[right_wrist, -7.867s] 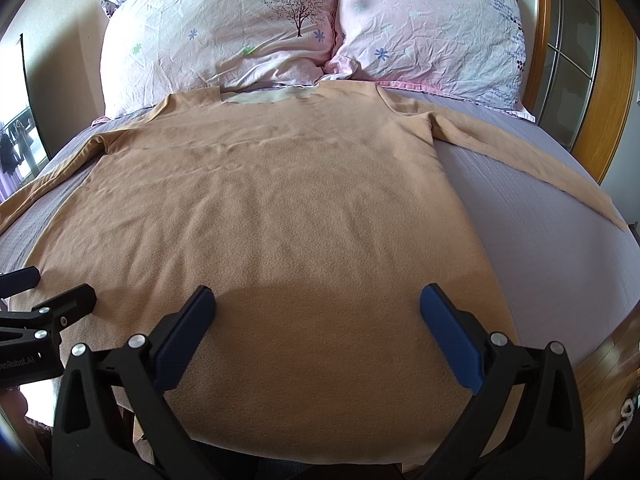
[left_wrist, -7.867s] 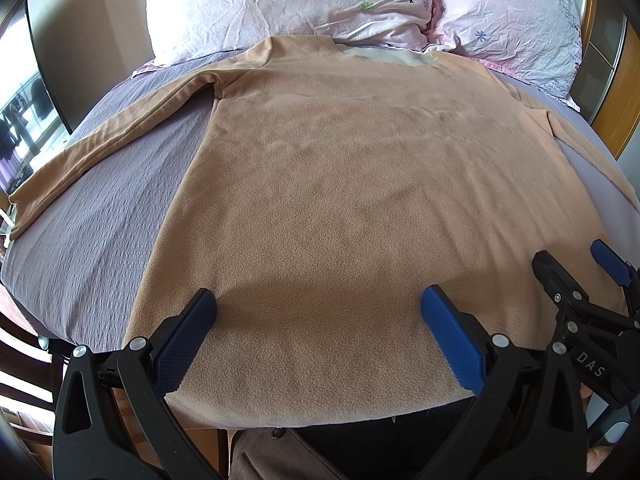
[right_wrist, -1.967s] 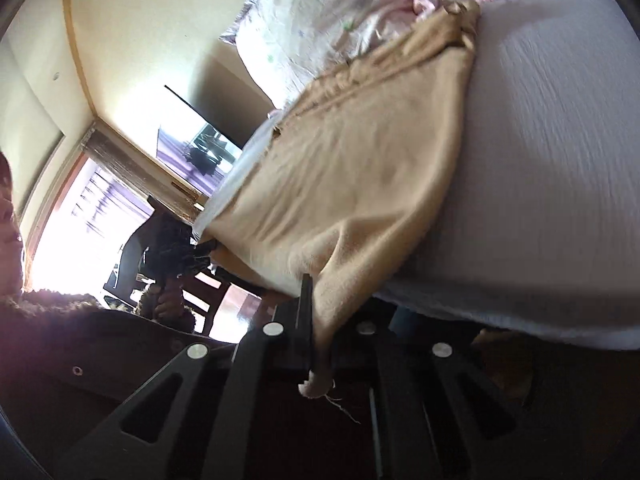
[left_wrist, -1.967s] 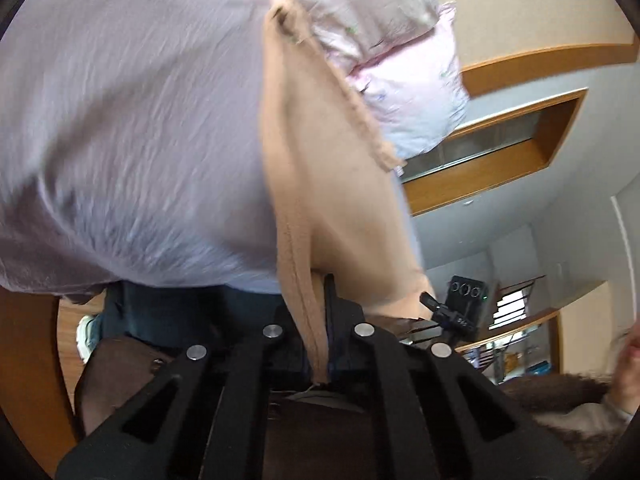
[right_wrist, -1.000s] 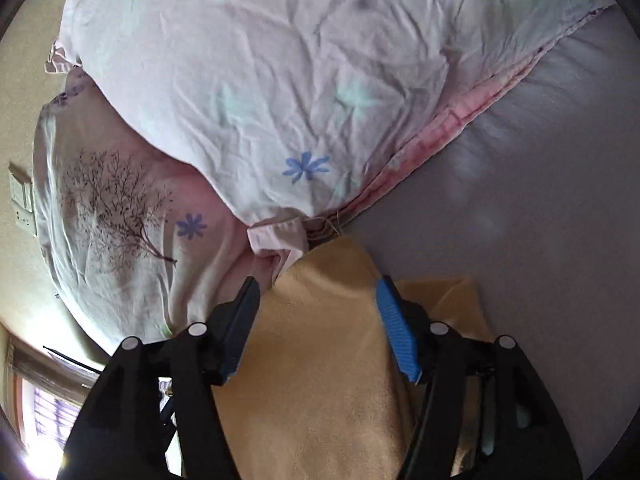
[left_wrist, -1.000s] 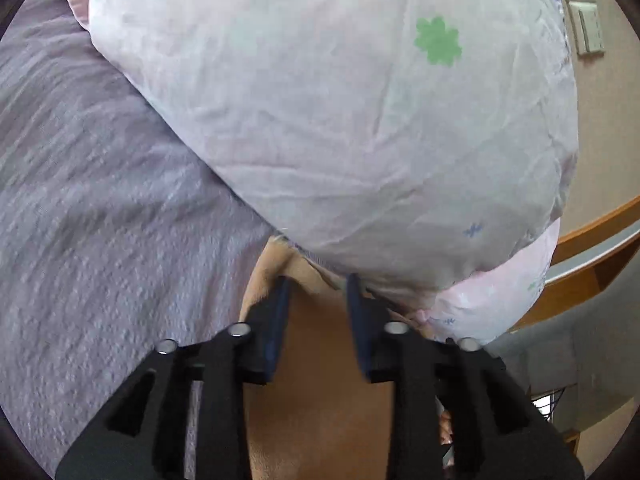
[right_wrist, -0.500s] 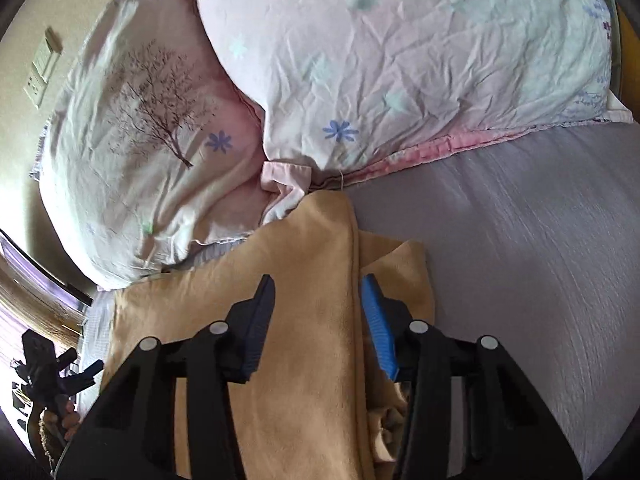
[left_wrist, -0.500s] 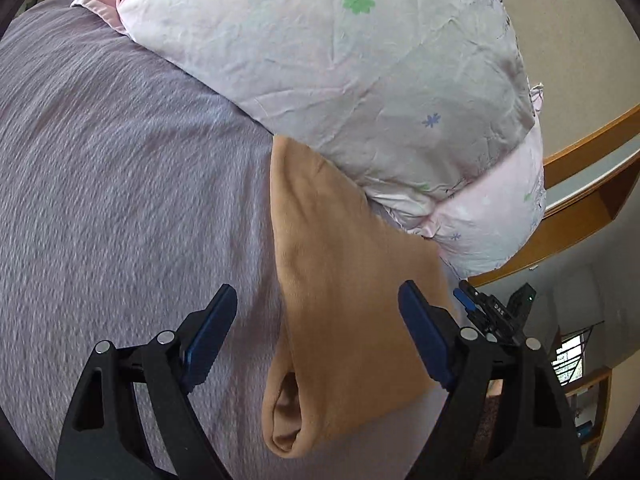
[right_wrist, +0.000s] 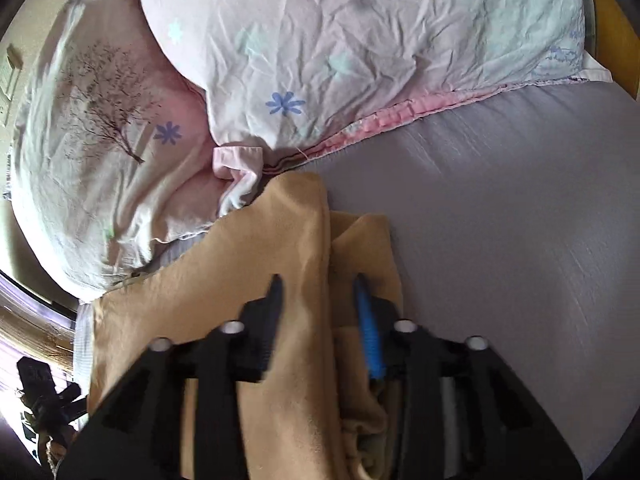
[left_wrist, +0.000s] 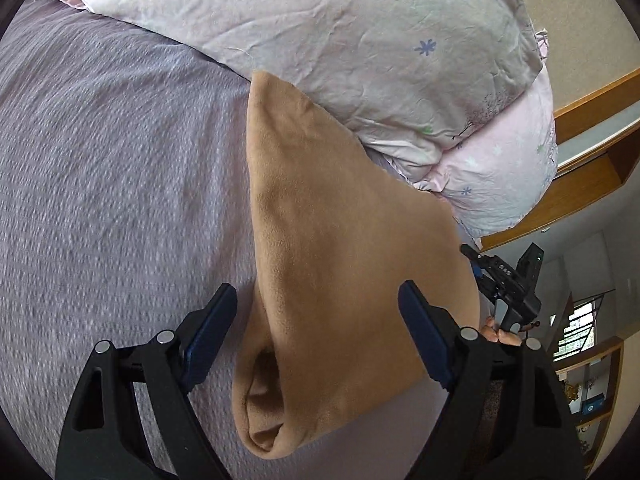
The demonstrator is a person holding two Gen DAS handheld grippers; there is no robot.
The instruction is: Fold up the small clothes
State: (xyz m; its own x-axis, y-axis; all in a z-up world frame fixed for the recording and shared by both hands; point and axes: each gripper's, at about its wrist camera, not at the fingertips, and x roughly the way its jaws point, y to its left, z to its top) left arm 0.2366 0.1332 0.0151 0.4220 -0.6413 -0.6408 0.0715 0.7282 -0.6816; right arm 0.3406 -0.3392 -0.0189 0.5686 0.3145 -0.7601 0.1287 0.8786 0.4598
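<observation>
Your left gripper (left_wrist: pixel 316 320) hangs over the grey bedsheet (left_wrist: pixel 112 184) with its jaws spread wide apart and nothing between the blue pads (left_wrist: pixel 210 330); the tan shirt (left_wrist: pixel 340 264) lies folded on the bed under and ahead of it, its far corner tucked against the white flowered pillow (left_wrist: pixel 320 28) and its near folded edge gaping open by the left finger. To the right of that pillow sits the pink pillow (left_wrist: pixel 500 168), and beyond the shirt's right edge you can see your right gripper (left_wrist: pixel 504 276) from the side. In your right wrist view, the tree-print pillow (right_wrist: pixel 100 120) is on the left, the tan shirt (right_wrist: pixel 248 272) runs up the middle to the pillow seam, and your right gripper (right_wrist: pixel 318 300) straddles the shirt's doubled edge with jaws partly apart, not clamped. The bedsheet (right_wrist: pixel 500 220) fills the right.
</observation>
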